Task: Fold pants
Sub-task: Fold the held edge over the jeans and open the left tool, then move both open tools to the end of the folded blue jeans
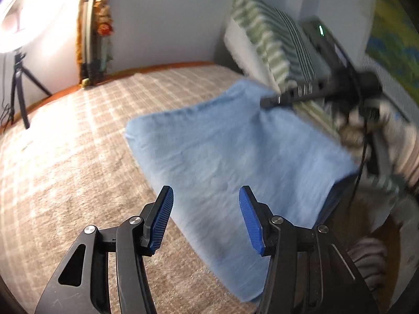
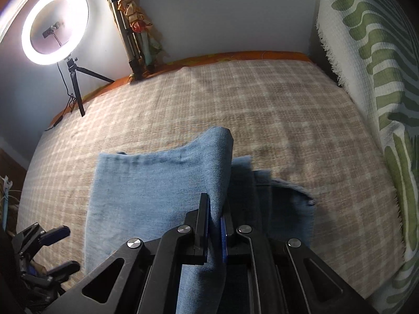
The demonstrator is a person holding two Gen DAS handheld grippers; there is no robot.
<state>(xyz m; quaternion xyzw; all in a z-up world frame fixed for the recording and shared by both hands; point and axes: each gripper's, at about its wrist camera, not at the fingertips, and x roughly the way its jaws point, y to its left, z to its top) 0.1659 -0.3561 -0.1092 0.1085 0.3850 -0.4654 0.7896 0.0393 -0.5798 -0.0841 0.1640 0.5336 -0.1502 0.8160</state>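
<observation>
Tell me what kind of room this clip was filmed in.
Most likely a bedroom set up for filming: a bed covered by a plaid blanket, a green-striped pillow against the wall, and a lit ring light on a tripod. Blue pants lie on the bed.

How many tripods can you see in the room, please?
2. A black tripod stands on the bed's far left edge, carrying the lit ring light. A folded tripod leans upright against the far wall, draped with cloth. Others may be hidden outside the views.
</observation>
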